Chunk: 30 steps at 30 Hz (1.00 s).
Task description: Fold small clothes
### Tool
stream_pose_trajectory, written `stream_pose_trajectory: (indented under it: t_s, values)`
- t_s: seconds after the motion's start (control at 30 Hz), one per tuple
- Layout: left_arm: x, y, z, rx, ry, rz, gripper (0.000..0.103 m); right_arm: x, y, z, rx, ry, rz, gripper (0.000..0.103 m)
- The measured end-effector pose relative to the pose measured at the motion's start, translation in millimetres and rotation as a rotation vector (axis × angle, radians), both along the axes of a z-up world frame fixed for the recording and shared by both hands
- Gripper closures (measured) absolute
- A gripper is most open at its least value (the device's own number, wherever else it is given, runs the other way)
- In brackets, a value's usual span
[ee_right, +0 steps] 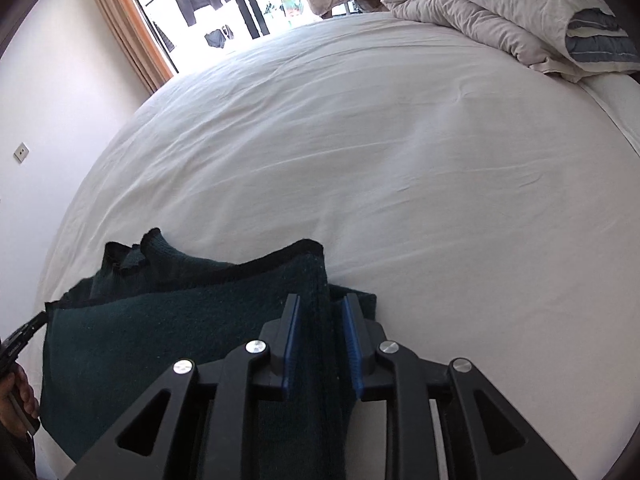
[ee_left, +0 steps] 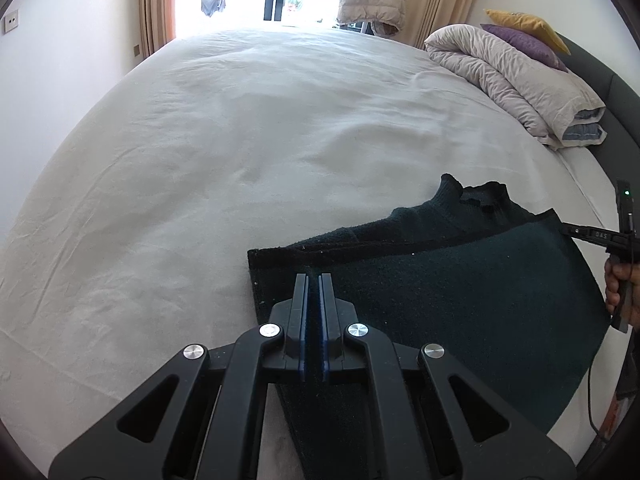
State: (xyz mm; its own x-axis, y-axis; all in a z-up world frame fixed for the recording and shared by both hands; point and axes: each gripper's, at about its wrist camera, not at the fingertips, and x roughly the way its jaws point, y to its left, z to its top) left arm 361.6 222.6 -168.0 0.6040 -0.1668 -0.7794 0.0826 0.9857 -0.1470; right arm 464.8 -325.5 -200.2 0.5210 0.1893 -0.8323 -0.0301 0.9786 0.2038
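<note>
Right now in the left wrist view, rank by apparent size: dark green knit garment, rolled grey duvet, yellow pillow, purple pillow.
1. Dark green knit garment, though nearest the camera.
2. Rolled grey duvet.
3. Yellow pillow and purple pillow: alike, both partly hidden.

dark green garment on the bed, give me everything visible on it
The garment is a dark green, fuzzy knit with black trim along its edges and a ribbed neck or cuff sticking up at the far side. It lies on the white bed, partly doubled over, with one layer lifted and stretched between the two grippers. The left gripper is shut on one edge; the right gripper clamps a thicker bunched fold, so its jaws stand a little apart. Nothing else touches it.
</note>
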Motion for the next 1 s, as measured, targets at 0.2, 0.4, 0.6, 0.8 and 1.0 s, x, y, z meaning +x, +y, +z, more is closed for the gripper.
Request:
stream_pose_trajectory:
  t_s: [0.2, 0.4, 0.6, 0.8, 1.0]
  values:
    - [-1, -1, -7, -0.005, 0.003, -0.007, 0.099, 1, 18, -2, -0.099, -0.014, 0.046, 0.096]
    - [-4, 2, -7, -0.016, -0.01, 0.003, 0.099, -9, 8, -2, -0.108, -0.026, -0.025, 0.097]
    - [-4, 4, -7, -0.019, -0.013, 0.014, 0.099, -12, -9, -9, -0.065, -0.021, -0.098, 0.098]
    - [-11, 16, -7, -0.065, -0.033, 0.037, 0.099, -19, -28, -20, 0.013, -0.028, -0.187, 0.098]
    - [-30, 32, 0, -0.128, -0.067, 0.06, 0.099, -20, -16, -15, -0.037, -0.043, -0.177, 0.098]
